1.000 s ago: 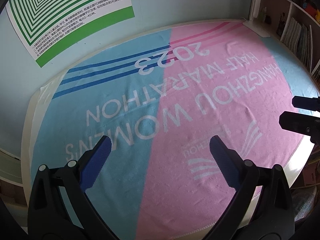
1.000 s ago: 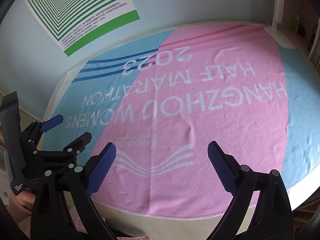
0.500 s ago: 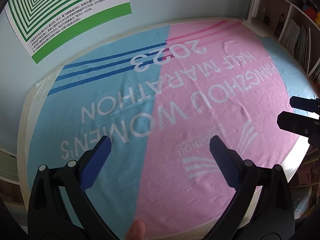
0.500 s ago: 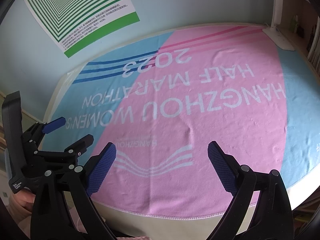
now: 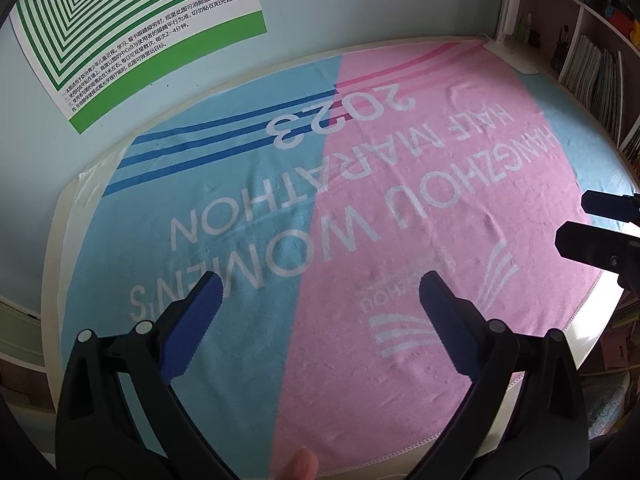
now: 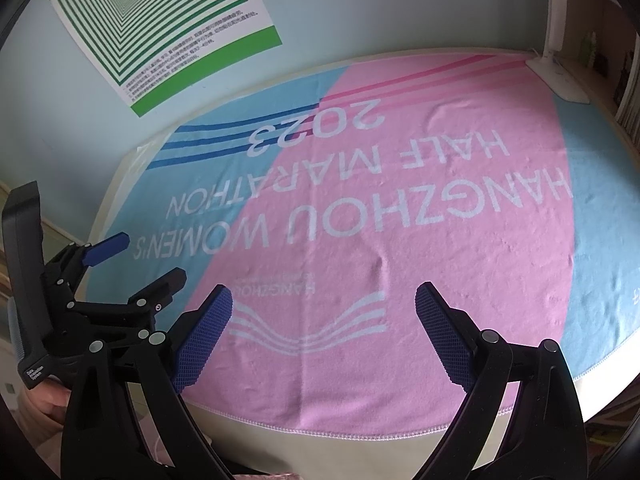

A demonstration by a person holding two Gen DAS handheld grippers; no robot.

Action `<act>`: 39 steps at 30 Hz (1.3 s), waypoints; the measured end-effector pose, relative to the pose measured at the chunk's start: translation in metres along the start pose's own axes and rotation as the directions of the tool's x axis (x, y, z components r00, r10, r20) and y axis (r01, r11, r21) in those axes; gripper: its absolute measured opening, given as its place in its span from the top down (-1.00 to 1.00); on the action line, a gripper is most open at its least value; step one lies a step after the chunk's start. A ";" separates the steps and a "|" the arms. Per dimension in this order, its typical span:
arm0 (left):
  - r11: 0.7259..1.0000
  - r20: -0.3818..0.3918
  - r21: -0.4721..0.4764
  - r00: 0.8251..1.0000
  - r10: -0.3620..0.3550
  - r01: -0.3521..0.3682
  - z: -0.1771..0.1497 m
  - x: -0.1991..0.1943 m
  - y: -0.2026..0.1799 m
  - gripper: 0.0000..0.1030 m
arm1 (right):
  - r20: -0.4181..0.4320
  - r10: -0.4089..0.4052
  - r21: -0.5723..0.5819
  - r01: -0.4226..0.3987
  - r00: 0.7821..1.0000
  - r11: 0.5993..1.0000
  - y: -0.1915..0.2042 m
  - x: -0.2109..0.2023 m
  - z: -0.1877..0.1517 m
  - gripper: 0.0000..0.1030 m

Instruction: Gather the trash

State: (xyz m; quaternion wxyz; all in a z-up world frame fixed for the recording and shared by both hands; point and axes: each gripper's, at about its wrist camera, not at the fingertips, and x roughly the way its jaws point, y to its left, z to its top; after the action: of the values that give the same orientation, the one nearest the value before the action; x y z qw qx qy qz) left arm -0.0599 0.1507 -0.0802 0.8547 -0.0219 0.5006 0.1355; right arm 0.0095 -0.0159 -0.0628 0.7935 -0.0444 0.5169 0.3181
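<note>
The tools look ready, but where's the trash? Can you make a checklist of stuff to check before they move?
1. Left tool open and holding nothing: ok.
2. Right tool open and holding nothing: ok.
3. Trash to pick up in view: not ok. Only the pink and blue towel, which lies almost flat, and a white lamp base at its far corner show.
4. Bin or bag for the trash in view: not ok, none shows.
5. Tools apart from each other: ok, the left tool sits off to the left side in the right wrist view, with a gap.
6. Trash hidden under the towel: cannot tell.
</note>
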 end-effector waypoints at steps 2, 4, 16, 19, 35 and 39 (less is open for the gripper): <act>1.000 0.000 -0.002 1.000 -0.002 0.002 0.000 0.000 0.000 -0.87 | 0.000 0.002 0.001 -0.002 1.000 1.000 0.000 0.000 0.000 -0.79; 1.000 0.000 -0.001 1.000 -0.001 0.001 0.000 0.000 0.000 -0.87 | 0.001 0.000 0.002 0.000 1.000 1.000 0.000 0.000 0.000 -0.79; 1.000 0.003 -0.004 1.000 -0.002 0.002 -0.001 -0.001 0.001 -0.87 | 0.005 -0.003 0.007 0.003 1.000 1.000 0.000 -0.001 0.000 -0.79; 1.000 0.002 -0.006 1.000 -0.001 0.001 -0.001 -0.001 0.001 -0.87 | 0.005 -0.003 0.005 0.003 1.000 1.000 0.001 -0.002 0.000 -0.79; 1.000 0.040 -0.003 0.999 -0.003 0.003 0.001 -0.012 -0.001 -0.87 | 0.003 -0.006 0.007 0.006 1.000 1.000 0.001 -0.001 -0.001 -0.79; 1.000 0.054 -0.015 0.998 0.011 -0.010 0.001 -0.014 -0.001 -0.87 | 0.005 -0.006 0.013 0.005 1.000 1.000 0.000 -0.001 -0.001 -0.79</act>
State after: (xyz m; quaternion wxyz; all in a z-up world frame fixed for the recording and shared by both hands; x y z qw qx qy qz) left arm -0.0653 0.1471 -0.0673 0.8671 -0.0216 0.4763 0.1442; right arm 0.0080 -0.0167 -0.0621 0.7960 -0.0398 0.5168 0.3127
